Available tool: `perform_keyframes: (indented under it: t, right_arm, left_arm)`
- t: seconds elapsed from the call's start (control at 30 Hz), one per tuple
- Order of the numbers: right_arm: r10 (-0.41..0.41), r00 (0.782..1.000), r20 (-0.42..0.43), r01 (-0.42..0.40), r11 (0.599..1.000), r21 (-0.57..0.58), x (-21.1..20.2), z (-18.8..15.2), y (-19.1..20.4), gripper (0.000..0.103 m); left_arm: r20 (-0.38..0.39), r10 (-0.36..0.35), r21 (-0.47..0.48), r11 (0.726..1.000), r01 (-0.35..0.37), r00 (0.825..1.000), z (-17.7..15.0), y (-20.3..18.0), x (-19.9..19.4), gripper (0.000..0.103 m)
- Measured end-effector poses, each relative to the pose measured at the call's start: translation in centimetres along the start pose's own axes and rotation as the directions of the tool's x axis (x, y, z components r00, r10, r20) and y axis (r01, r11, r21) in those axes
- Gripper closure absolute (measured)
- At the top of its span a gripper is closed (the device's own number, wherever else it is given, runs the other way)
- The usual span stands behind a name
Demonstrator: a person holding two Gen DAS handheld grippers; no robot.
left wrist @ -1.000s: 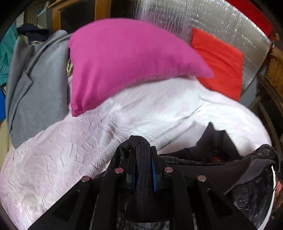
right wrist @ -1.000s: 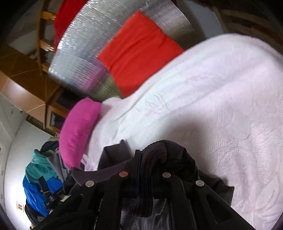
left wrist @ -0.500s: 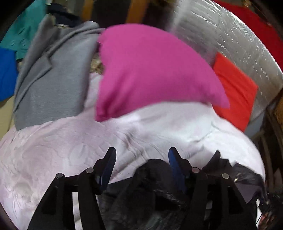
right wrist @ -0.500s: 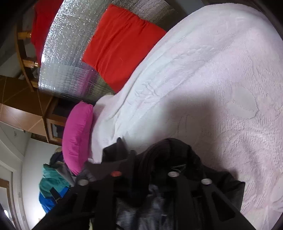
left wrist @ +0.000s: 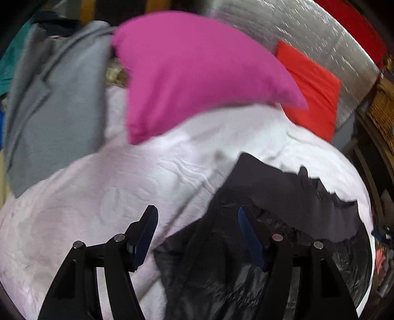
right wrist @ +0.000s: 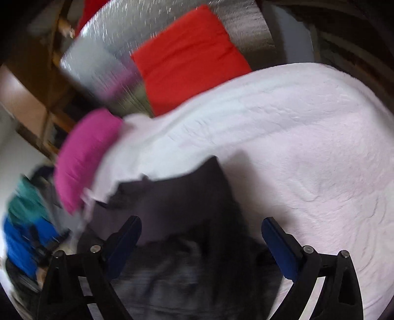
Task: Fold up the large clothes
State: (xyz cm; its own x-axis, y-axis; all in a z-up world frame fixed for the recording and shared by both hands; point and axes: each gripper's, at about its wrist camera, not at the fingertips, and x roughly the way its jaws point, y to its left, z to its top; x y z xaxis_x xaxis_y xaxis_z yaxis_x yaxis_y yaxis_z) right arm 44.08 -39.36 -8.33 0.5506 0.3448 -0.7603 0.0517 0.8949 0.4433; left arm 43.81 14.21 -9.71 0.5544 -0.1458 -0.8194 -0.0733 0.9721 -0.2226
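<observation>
Opening at this moment, the left gripper [left wrist: 198,219] has its jaws apart above the bed [left wrist: 103,197]. The blue pads [left wrist: 248,233] press on nothing. The left pad stands over bare white cover; the right pad stands over the edge of the jacket [left wrist: 283,187]. Whether that pad brushes the cloth cannot be told. No fabric is clamped.

The right gripper [right wrist: 202,230] is also opening, and its jaws stand wider than the left pair. The jacket [right wrist: 177,201] lies below and between its fingers [right wrist: 278,241], but the pads are clear of the cloth on both sides. The gripper holds nothing.

The jacket is a dark garment with a shiny lining. It lies loose on the near part of the bed [right wrist: 307,147], its upper edge turned over in a matt grey band.

Surroundings:
- A pink pillow [left wrist: 197,71] rests at the head of the bed.
- A red cushion [left wrist: 312,91] leans on a silver foil panel [left wrist: 283,22] behind it.
- A grey coat [left wrist: 54,103] hangs at the left in the left wrist view.

Both views are blurred.
</observation>
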Motion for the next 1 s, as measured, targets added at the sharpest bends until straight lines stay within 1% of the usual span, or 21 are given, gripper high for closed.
perform_keyframes:
  t: [0.13,0.23,0.27,0.3,0.33,0.37,0.4,0.43,0.5,0.53,0.57,0.6,0.67,0.73,0.77,0.8,0.87,0.9,0.93,0.97,1.0]
  right_arm:
    - [-0.051,0.998,-0.033,0.048,0.996,-0.081,2.7,0.5,0.3,0.005]
    - [-0.093,0.994,-0.054,0.085,0.986,-0.141,4.2,0.6,0.8,0.005]
    - [-0.090,0.994,-0.064,0.080,0.986,-0.149,4.5,0.6,0.9,0.009]
    - [-0.076,0.994,-0.084,0.062,0.985,-0.160,4.9,0.6,1.1,0.016]
    - [-0.081,0.993,-0.091,0.064,0.983,-0.172,5.1,0.6,1.4,0.043]
    - [-0.128,0.988,-0.084,0.110,0.975,-0.193,5.0,0.6,1.8,0.072]
    - [-0.147,0.987,-0.072,0.130,0.970,-0.205,4.5,0.7,2.1,0.078]
    - [-0.153,0.987,-0.050,0.140,0.967,-0.212,3.9,0.9,2.4,0.081]
    - [-0.182,0.982,0.053,0.189,0.954,-0.231,1.7,1.5,3.1,0.082]
    - [-0.196,0.979,0.063,0.205,0.954,-0.218,1.6,1.8,2.7,0.082]
    - [-0.210,0.977,0.035,0.212,0.960,-0.182,2.4,2.0,1.8,0.083]
    - [-0.242,0.970,0.017,0.241,0.954,-0.180,3.5,1.7,1.3,0.083]
    - [-0.301,0.953,0.015,0.299,0.937,-0.178,5.0,1.0,0.5,0.086]
    - [-0.332,0.943,0.027,0.333,0.939,-0.087,5.4,0.8,-1.7,0.088]
    - [-0.383,0.924,0.015,0.383,0.922,-0.053,5.5,0.9,-2.7,0.099]
    - [-0.389,0.921,-0.005,0.389,0.921,-0.017,5.5,0.9,-3.8,0.099]
    - [-0.301,0.954,0.010,0.299,0.952,0.072,3.6,0.7,-5.4,0.095]
    - [-0.274,0.961,0.034,0.270,0.959,0.085,2.3,0.6,-5.5,0.091]
    - [-0.259,0.964,0.060,0.255,0.964,0.078,0.8,0.4,-5.2,0.068]
    - [-0.252,0.965,0.076,0.247,0.966,0.069,-0.2,0.3,-5.0,0.023]
    - [-0.232,0.967,0.104,0.227,0.972,0.055,-1.5,0.2,-4.5,0.006]
  left_arm:
    - [-0.043,0.011,0.091,0.996,-0.007,0.999,0.7,-2.4,2.9,0.035]
    - [-0.063,0.004,0.104,0.995,0.002,0.998,0.9,-3.1,4.4,0.035]
    - [-0.070,0.014,0.117,0.993,-0.005,0.997,1.0,-3.4,4.9,0.039]
    - [-0.076,0.017,0.138,0.990,-0.006,0.997,1.0,-3.8,5.3,0.064]
    - [-0.094,0.019,0.153,0.988,-0.005,0.995,1.0,-4.2,5.7,0.074]
    - [-0.092,0.063,0.175,0.983,-0.047,0.994,1.0,-4.7,5.9,0.079]
    - [-0.071,0.083,0.190,0.979,-0.068,0.994,0.9,-5.0,5.6,0.084]
    - [-0.051,0.091,0.191,0.978,-0.080,0.995,1.0,-5.1,5.3,0.086]
    - [-0.015,0.096,0.163,0.982,-0.092,0.995,1.2,-4.7,4.8,0.089]
    - [-0.028,0.109,0.163,0.981,-0.104,0.994,1.2,-4.6,5.4,0.089]
    - [-0.049,0.124,0.168,0.979,-0.114,0.991,1.1,-4.5,6.1,0.089]
    - [-0.064,0.150,0.182,0.974,-0.136,0.987,0.8,-4.5,7.1,0.088]
    - [-0.043,0.180,0.195,0.966,-0.169,0.983,0.7,-4.7,7.7,0.088]
    - [-0.045,0.183,0.182,0.968,-0.172,0.982,0.8,-4.4,7.8,0.087]
    - [-0.047,0.186,0.178,0.968,-0.175,0.981,0.8,-4.3,7.9,0.087]
    - [-0.045,0.207,0.180,0.964,-0.196,0.977,0.9,-4.2,8.0,0.084]
    - [-0.036,0.200,0.156,0.969,-0.192,0.979,1.1,-3.9,7.6,0.081]
    - [-0.022,0.190,0.145,0.972,-0.185,0.982,1.2,-3.7,7.1,0.079]
    - [0.003,0.174,0.127,0.977,-0.173,0.985,1.3,-3.6,6.1,0.078]
    - [0.029,0.172,0.103,0.979,-0.174,0.985,1.3,-3.6,5.0,0.070]
    - [0.055,0.170,0.081,0.981,-0.174,0.984,1.2,-3.4,3.9,0.061]
